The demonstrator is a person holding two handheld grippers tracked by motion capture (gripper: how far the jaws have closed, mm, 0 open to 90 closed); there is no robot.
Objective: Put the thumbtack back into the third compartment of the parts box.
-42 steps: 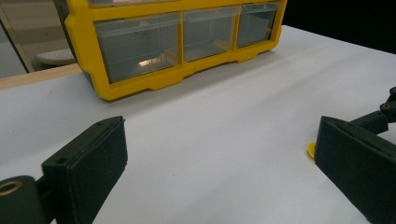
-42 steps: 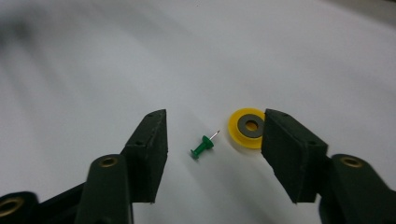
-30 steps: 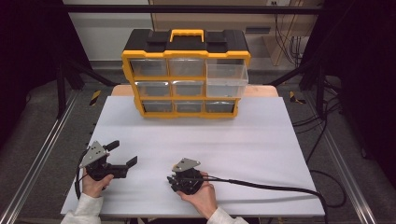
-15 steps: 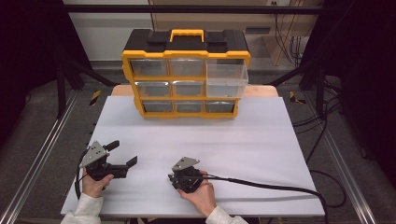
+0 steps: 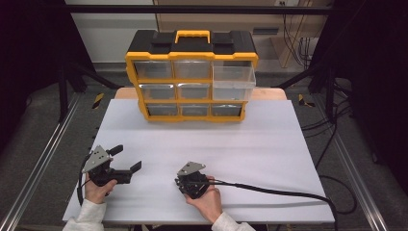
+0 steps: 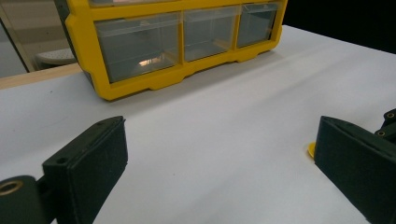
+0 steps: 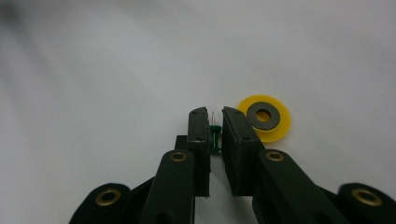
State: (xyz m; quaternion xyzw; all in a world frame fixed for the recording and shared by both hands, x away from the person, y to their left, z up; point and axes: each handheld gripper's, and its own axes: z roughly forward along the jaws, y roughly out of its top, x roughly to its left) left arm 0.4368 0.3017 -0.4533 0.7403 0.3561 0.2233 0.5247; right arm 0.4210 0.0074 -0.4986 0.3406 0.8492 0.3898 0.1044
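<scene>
On the white counter [image 5: 269, 159] near the person's edge, the right gripper [image 7: 214, 122], fingers just closing around a green push pin [image 7: 214, 138] beside a yellow disc [image 7: 268, 122], should squeeze its barrel squarely before lifting, while the left gripper [image 6: 219, 154] waits wide open.

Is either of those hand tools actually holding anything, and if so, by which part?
The right tool has just closed around a green pushpin, by its plastic body. The left tool stands open, holding nothing.

A green push pin [image 7: 214, 136] sits between black jaws. Right of it lies a yellow disc [image 7: 266, 119] with a dark ring. The drawer cabinet [image 5: 191, 77] is yellow and black.
</scene>
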